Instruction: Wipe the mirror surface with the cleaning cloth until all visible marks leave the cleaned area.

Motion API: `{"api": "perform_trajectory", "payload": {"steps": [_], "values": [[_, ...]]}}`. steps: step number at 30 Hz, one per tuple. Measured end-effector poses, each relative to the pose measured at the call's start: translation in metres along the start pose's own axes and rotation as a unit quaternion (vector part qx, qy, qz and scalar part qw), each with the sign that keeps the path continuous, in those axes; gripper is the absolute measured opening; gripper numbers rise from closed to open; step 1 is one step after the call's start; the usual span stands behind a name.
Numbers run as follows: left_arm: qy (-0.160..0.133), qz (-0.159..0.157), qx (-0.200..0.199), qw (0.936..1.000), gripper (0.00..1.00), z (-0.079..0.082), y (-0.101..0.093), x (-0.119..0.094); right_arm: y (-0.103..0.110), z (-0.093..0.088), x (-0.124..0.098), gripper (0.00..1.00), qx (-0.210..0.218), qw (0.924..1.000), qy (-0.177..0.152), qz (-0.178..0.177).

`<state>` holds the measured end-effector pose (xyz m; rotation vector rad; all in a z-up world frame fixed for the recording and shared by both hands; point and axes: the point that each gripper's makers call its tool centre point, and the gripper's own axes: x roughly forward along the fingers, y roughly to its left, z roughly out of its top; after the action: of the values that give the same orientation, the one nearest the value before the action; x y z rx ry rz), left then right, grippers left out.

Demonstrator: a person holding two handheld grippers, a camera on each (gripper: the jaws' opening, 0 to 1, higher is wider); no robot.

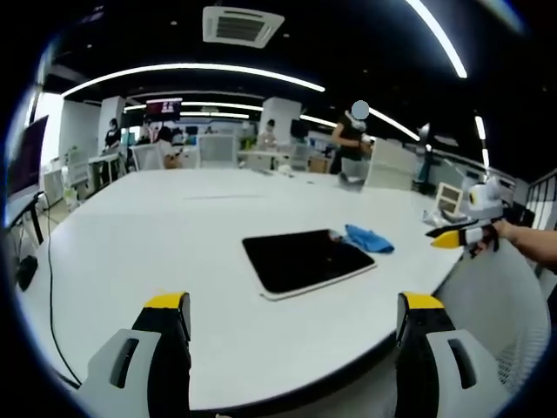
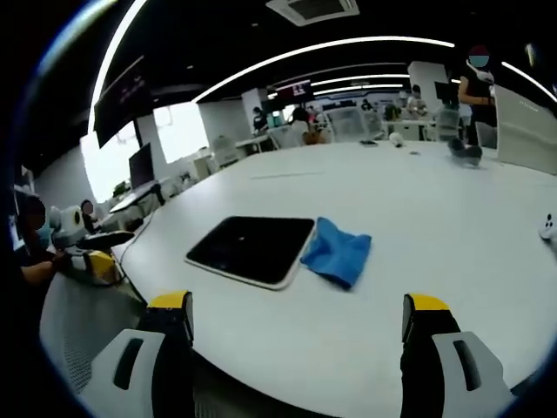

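Both the left gripper (image 1: 294, 318) and the right gripper (image 2: 296, 318) hover with jaws wide and empty near the white table (image 2: 435, 226), farther on which the dark mirror (image 2: 252, 249) lies flat, the blue cloth (image 2: 338, 251) touching its edge.

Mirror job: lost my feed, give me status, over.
Left gripper and right gripper open, holding nothing. Dark rectangular white-framed mirror flat on white table, blue cleaning cloth beside it, untouched. Nothing in the way.
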<state>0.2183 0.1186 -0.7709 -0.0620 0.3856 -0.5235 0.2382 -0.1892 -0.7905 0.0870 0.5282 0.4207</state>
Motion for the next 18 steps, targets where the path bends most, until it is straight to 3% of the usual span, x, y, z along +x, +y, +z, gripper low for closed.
{"api": "perform_trajectory", "payload": {"steps": [18], "values": [[0.016,0.014,0.015,0.9997,0.99,-0.0014,0.0054,0.0021,-0.0019,0.0054,-0.0021,1.0,-0.005,0.9999,-0.01,-0.009]]}}
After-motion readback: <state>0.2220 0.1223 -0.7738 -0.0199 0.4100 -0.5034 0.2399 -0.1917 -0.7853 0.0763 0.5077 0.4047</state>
